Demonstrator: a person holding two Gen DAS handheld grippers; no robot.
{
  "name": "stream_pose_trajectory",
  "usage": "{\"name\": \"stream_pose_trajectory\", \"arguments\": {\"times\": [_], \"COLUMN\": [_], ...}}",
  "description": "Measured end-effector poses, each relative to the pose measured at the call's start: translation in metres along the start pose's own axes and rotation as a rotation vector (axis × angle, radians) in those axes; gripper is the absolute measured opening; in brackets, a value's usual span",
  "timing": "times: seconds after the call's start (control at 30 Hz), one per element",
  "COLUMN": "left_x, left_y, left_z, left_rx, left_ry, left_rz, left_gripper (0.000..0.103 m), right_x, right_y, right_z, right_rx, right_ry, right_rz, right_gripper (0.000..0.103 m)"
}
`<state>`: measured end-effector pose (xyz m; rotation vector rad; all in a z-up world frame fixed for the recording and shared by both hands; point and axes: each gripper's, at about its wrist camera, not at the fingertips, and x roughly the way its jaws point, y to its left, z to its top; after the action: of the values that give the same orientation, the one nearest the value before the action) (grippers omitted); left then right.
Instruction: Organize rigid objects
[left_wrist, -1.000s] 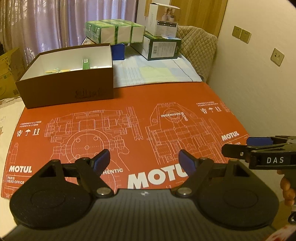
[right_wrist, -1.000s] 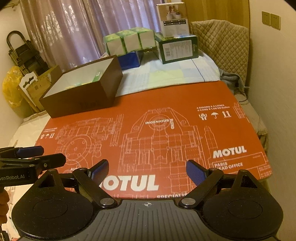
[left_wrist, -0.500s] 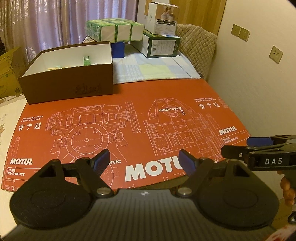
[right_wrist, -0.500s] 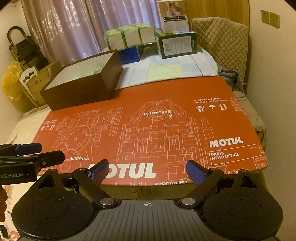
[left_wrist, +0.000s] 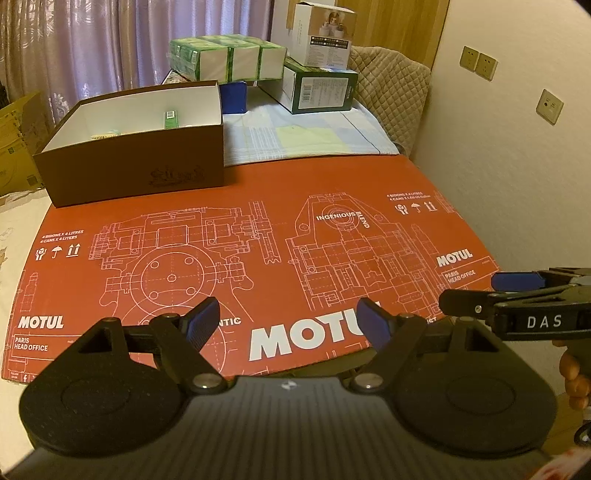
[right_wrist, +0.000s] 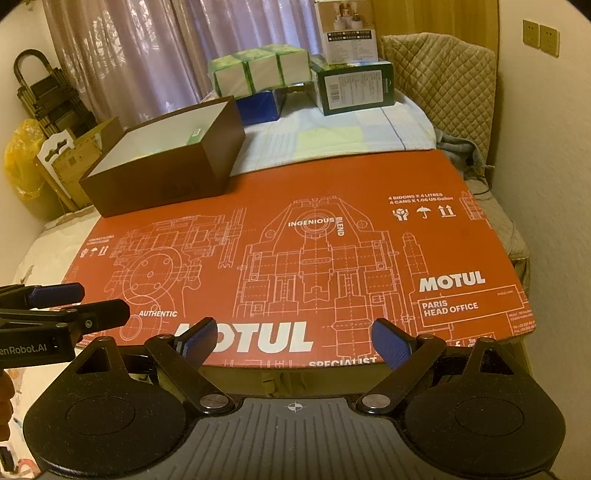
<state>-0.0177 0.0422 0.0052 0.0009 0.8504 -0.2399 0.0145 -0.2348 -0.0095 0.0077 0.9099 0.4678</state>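
Note:
A brown open box (left_wrist: 140, 173) with a white inside stands at the far left of the red MOTUL cardboard sheet (left_wrist: 258, 229). A small green item (left_wrist: 171, 119) and a pale item (left_wrist: 105, 134) lie inside it. The box also shows in the right wrist view (right_wrist: 166, 177). My left gripper (left_wrist: 290, 325) is open and empty above the sheet's near edge. My right gripper (right_wrist: 295, 338) is open and empty, also at the near edge. Each gripper shows at the side of the other's view: the right one (left_wrist: 517, 291), the left one (right_wrist: 70, 306).
Behind the sheet lie a checked cloth (left_wrist: 303, 136), green-white cartons (left_wrist: 229, 59), a blue box (left_wrist: 232, 98), a dark green box (left_wrist: 321, 90) with a white box (left_wrist: 325, 33) on top. A wall (left_wrist: 517, 166) is on the right, a quilted chair (right_wrist: 443, 74) beyond.
Both grippers have drawn back and risen a little toward the sheet's near edge, so more of the sheet shows. Both stay open and empty. The box has not moved.

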Motion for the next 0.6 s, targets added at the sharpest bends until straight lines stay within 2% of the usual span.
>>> {"name": "stream_pose_trajectory", "arguments": {"times": [0.6], "left_x": [0.0070], "left_y": [0.0051], "left_z": [0.0028], "left_rx": [0.005], "left_ry": [0.009], "left_rz": [-0.013], "left_gripper": [0.079], "right_x": [0.0066], "right_y": [0.0086], "right_z": [0.0004], "right_rx": [-0.002], "right_ry": [0.016], "right_rz": [-0.013], "right_gripper": [0.088]}}
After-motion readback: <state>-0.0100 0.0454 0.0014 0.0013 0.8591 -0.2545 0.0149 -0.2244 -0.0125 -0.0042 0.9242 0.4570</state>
